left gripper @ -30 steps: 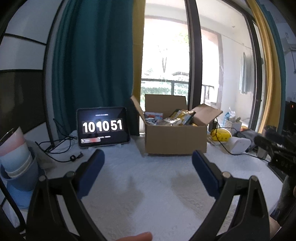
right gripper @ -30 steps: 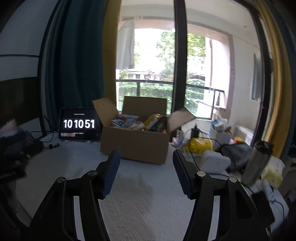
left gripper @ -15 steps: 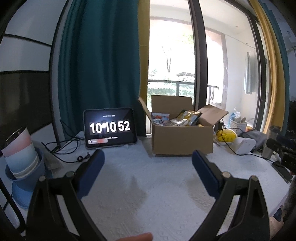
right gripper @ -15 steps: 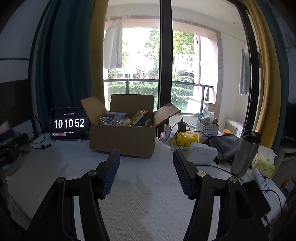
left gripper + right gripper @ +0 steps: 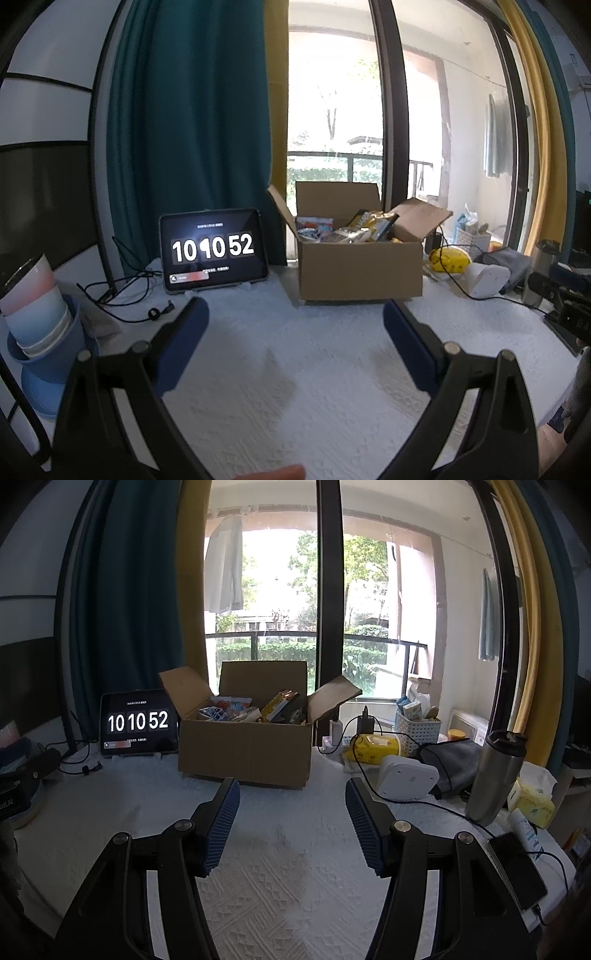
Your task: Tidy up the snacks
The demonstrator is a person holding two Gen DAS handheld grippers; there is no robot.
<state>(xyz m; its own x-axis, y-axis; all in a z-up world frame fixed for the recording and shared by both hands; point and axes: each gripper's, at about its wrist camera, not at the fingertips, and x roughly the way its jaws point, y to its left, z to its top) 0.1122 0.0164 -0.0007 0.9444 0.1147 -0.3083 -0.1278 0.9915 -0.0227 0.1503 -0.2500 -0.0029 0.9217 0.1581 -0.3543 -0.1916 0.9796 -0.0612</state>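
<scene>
I hold both the left gripper and right gripper with jaws released, empty, before the box of snacks.

The cardboard box walls hide most of the snacks; their labels are unreadable.

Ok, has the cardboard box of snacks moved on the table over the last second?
No. The cardboard box still stands just right of the tablet, with the gap between them unchanged; only the view has shifted.
</scene>
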